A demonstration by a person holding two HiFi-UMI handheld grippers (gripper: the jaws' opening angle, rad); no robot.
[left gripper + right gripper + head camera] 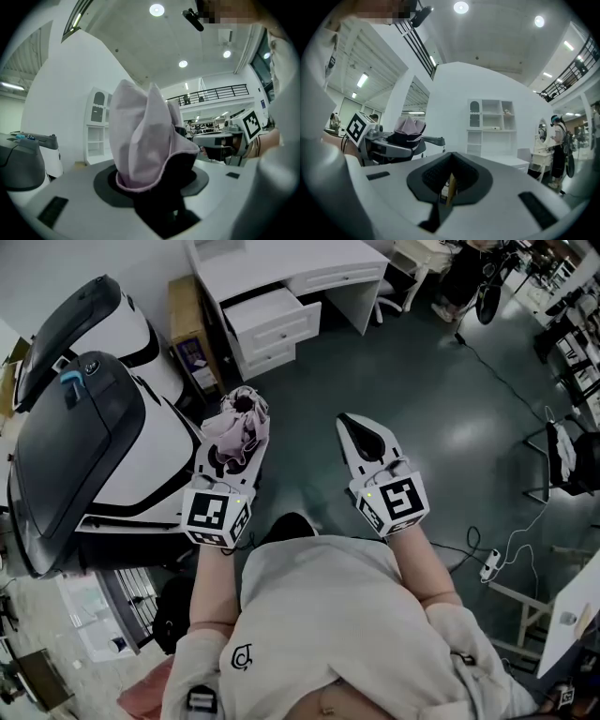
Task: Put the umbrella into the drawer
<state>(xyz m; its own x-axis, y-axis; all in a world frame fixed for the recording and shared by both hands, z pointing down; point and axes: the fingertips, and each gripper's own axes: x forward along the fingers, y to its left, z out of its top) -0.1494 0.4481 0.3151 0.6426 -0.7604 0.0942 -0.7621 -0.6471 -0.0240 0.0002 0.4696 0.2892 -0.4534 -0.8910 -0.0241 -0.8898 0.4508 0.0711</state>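
We log the umbrella as pale lilac-pink, dark inside. The left gripper and right gripper are white with black pads. Their 2 marker cubes carry black-and-white squares. The drawer is white, the floor dark grey-green.

**Umbrella held in gripper; drawer stands open**

Umbrella: folded and collapsed, not strapped tight. The canopy is pale lilac-pink cloth, bunched in loose folds, with a dark inner part showing at its lower end. It is clamped between the jaws of the left gripper, standing up from the jaws, held above the floor at the near left of the scene.

Drawer: white, the upper one under a white worktop at the far side. It is pulled out towards the near side. It stands well apart from the umbrella.
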